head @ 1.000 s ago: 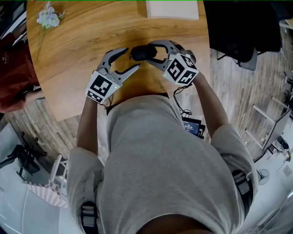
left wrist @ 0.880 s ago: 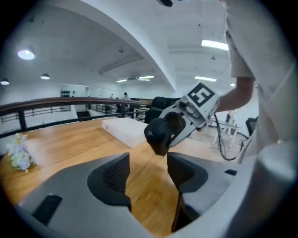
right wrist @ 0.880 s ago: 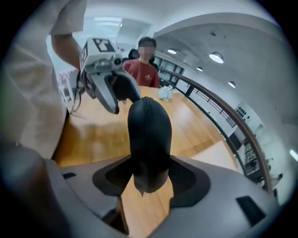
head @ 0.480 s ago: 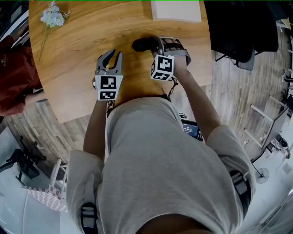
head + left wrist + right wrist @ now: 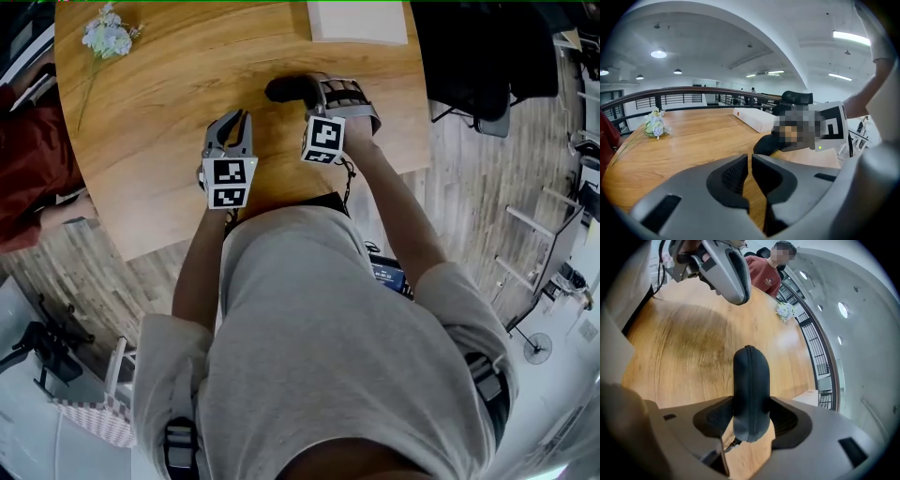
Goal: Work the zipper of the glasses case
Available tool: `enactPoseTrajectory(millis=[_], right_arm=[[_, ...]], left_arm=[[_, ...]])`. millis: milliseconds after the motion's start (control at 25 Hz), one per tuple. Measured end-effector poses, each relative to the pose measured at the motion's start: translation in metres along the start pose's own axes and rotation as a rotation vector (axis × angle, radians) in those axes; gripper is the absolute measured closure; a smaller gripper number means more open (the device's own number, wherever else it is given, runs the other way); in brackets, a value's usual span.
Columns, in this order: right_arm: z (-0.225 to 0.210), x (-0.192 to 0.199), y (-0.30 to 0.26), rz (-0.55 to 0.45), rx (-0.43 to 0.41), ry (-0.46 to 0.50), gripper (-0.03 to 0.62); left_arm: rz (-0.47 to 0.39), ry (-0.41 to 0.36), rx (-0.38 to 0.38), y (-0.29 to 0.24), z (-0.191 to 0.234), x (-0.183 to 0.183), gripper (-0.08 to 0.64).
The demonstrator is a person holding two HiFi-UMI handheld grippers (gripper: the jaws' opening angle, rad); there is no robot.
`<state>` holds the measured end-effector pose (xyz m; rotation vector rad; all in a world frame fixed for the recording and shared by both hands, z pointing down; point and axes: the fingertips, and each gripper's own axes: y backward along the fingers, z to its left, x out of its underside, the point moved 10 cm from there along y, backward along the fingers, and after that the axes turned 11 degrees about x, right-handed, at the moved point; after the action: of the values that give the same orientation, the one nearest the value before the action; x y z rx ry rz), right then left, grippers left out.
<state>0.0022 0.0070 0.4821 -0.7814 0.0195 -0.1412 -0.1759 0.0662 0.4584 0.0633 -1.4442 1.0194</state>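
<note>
The black glasses case (image 5: 750,380) stands on edge between the pads of my right gripper (image 5: 750,417), which is shut on its near end. A small zipper pull (image 5: 732,443) hangs below that end. In the head view the case (image 5: 284,89) pokes out to the left of the right gripper (image 5: 317,92). My left gripper (image 5: 238,118) sits over the table left of the case and apart from it. Its jaws have just been closing and nothing is between them. In the left gripper view its tips (image 5: 749,161) nearly meet, with the case (image 5: 768,143) beyond them.
The round wooden table (image 5: 169,112) carries a white box (image 5: 361,19) at its far edge and a flower sprig (image 5: 101,33) at the far left. A person in red (image 5: 28,159) is at the left. A black chair (image 5: 478,56) stands to the right.
The left jaws went from wide open to nearly together, and that gripper swung from pointing at the case to pointing away. The right gripper rolled and tipped down with the case.
</note>
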Motion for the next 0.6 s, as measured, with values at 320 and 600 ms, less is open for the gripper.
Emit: enactPoseTrajectory(millis=[320, 600], right_arm=[[0.006, 0.004, 0.014, -0.044, 0.008, -0.14, 0.336], [0.008, 0.033, 0.04, -0.172, -0.003, -0.477, 0.334]], left_arm=[[0.017, 0.034, 0.009, -0.005, -0.012, 0.009, 0.518], [0.003, 0.069, -0.059, -0.011, -0.037, 0.013, 0.525]])
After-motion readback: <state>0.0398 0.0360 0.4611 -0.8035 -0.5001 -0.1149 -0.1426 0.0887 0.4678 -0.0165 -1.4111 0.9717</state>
